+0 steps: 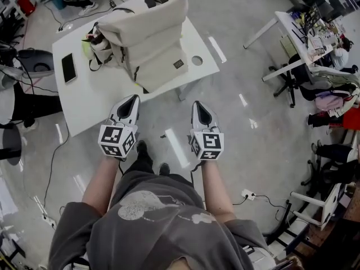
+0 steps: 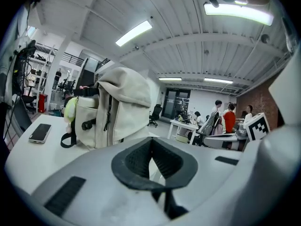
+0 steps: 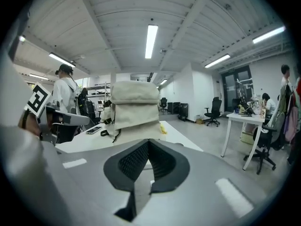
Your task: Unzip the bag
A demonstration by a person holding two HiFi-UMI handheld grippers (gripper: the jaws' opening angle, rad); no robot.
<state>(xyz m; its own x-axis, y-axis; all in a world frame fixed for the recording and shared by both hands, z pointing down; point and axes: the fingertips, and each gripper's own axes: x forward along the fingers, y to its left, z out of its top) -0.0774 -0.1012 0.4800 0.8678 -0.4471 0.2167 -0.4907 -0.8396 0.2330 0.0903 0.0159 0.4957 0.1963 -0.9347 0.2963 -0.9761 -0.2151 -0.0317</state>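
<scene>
A beige backpack (image 1: 147, 35) stands upright on a white table (image 1: 95, 103), its dark zipper (image 2: 109, 112) running down the side. My left gripper (image 1: 134, 98) hangs shut and empty just over the table's near edge, short of the bag. To its right my right gripper (image 1: 197, 103) is shut and empty over the floor, off the table's near corner. In the left gripper view the backpack (image 2: 113, 112) rises beyond the closed jaws of the left gripper (image 2: 151, 140). The right gripper view shows the backpack (image 3: 136, 109) farther off past the right gripper (image 3: 148, 142).
A black phone (image 1: 68, 67) lies on the table left of the bag, and something yellow-green (image 1: 86, 46) pokes out at the bag's left side. Another white table (image 1: 292, 32) and an office chair (image 1: 289, 80) stand at the right. Cables trail over the floor.
</scene>
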